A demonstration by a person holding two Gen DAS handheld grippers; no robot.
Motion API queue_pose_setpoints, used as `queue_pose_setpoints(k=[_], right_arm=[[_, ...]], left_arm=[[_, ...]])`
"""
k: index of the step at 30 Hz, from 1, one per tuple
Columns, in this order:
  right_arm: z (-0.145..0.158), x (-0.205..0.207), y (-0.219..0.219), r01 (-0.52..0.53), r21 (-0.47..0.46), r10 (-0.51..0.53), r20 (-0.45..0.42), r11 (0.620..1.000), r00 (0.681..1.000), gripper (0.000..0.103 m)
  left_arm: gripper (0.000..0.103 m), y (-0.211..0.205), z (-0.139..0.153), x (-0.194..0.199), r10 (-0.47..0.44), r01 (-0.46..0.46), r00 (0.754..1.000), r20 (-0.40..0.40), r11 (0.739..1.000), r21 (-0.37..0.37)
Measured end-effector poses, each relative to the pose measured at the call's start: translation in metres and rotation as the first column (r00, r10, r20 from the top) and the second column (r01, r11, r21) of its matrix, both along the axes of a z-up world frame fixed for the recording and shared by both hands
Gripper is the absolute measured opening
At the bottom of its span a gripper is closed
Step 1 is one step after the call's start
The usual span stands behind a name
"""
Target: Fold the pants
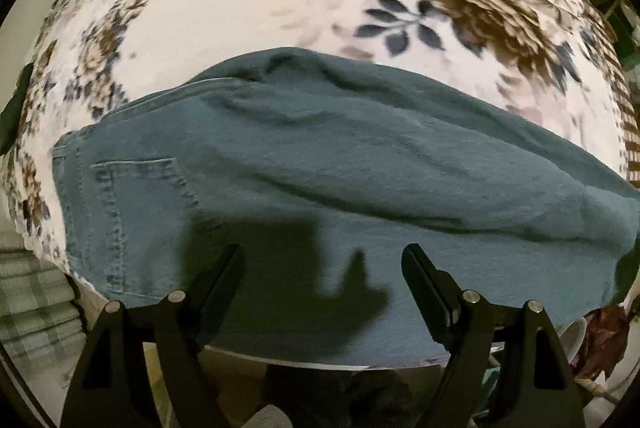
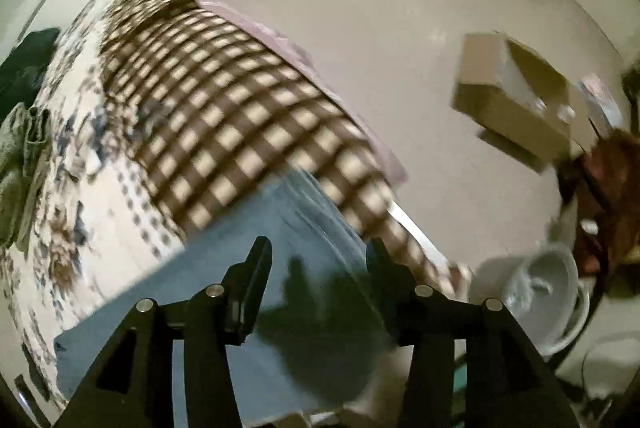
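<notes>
Blue denim pants (image 1: 320, 164) lie across a bed with a white floral bedspread (image 1: 192, 8). In the left wrist view a back pocket (image 1: 140, 204) shows at the left end and the legs run off to the right. My left gripper (image 1: 322, 254) is open and empty, hovering just above the near edge of the denim. In the right wrist view the pants (image 2: 248, 248) reach the bed's edge, blurred by motion. My right gripper (image 2: 318, 246) is open and empty above that end of the denim.
A brown-and-cream checkered blanket (image 2: 224, 108) covers the bed beside the pants. A cardboard box (image 2: 516, 100) sits on the pale floor (image 2: 380, 28). A white bowl-shaped container (image 2: 548, 288) stands by the bed's edge. Green cloth (image 2: 20, 156) lies on the bed at the far left.
</notes>
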State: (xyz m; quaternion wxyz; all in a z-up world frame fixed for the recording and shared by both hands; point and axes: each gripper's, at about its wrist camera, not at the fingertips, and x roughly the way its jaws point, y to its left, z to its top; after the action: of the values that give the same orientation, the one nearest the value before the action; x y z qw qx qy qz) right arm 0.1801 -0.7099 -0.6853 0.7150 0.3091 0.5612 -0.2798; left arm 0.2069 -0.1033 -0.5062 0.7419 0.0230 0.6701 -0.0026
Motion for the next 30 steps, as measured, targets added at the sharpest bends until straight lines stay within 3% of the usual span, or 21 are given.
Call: queue_pose_setpoints(k=[3, 4, 6, 8, 11, 13, 16, 18, 20, 21, 24, 26, 30], right_arm=[[-0.030, 0.028, -0.010, -0.020, 0.031, 0.023, -0.103, 0.999, 0.994, 0.049], [-0.038, 0.034, -0.008, -0.037, 0.019, 0.040, -0.147, 0.999, 0.988, 0.024], [-0.039, 0.039, -0.004, -0.071, -0.032, 0.065, -0.172, 0.997, 0.983, 0.018], [-0.021, 0.039, 0.004, -0.098, -0.114, 0.081, -0.148, 0.989, 0.986, 0.017], [0.026, 0.025, 0.011, -0.056, -0.207, 0.050, -0.035, 0.977, 0.998, 0.016], [0.046, 0.019, 0.017, -0.025, -0.231, 0.031, 0.023, 0.973, 0.999, 0.016], [0.054, 0.017, 0.024, -0.012, -0.235, 0.023, 0.043, 0.972, 0.999, 0.017], [0.039, 0.021, 0.016, 0.010, -0.189, -0.002, 0.040, 0.982, 0.999, 0.018], [0.010, 0.031, 0.013, -0.028, -0.115, 0.025, -0.027, 0.993, 0.999, 0.039], [-0.004, 0.034, 0.011, -0.023, -0.066, 0.018, -0.065, 0.998, 0.998, 0.040], [-0.002, 0.001, 0.001, 0.093, -0.001, -0.093, -0.016, 0.996, 0.996, 0.043], [-0.005, -0.026, -0.004, 0.174, 0.067, -0.175, 0.001, 0.982, 0.985, 0.044], [-0.048, -0.075, -0.004, 0.324, 0.280, -0.333, -0.018, 0.904, 0.943, 0.044]], left_arm=[[0.080, -0.018, 0.003, 0.001, -0.011, 0.011, 1.000, 0.001, 1.000, -0.011], [0.080, -0.025, 0.005, 0.002, -0.019, 0.019, 1.000, 0.004, 1.000, -0.011], [0.080, -0.036, 0.009, 0.003, -0.036, 0.037, 0.999, 0.015, 0.999, -0.011], [0.080, -0.044, 0.012, 0.002, -0.057, 0.058, 0.998, 0.029, 0.998, -0.005], [0.080, -0.055, 0.016, 0.000, -0.081, 0.082, 0.996, 0.043, 0.997, -0.007], [0.080, -0.061, 0.017, -0.001, -0.102, 0.103, 0.994, 0.048, 0.995, -0.011], [0.080, -0.074, 0.018, 0.008, -0.112, 0.112, 0.993, 0.048, 0.994, -0.006], [0.080, -0.082, 0.014, 0.015, -0.131, 0.130, 0.989, 0.063, 0.991, 0.011], [0.080, -0.092, 0.002, 0.030, -0.155, 0.153, 0.987, 0.052, 0.988, 0.038], [0.080, -0.098, -0.005, 0.032, -0.163, 0.161, 0.986, 0.045, 0.986, 0.041], [0.080, -0.106, -0.023, 0.034, -0.173, 0.172, 0.985, 0.015, 0.983, 0.059], [0.080, -0.108, -0.033, 0.034, -0.168, 0.168, 0.986, -0.002, 0.984, 0.055], [0.080, -0.112, -0.035, 0.028, -0.166, 0.166, 0.986, -0.007, 0.985, 0.047]])
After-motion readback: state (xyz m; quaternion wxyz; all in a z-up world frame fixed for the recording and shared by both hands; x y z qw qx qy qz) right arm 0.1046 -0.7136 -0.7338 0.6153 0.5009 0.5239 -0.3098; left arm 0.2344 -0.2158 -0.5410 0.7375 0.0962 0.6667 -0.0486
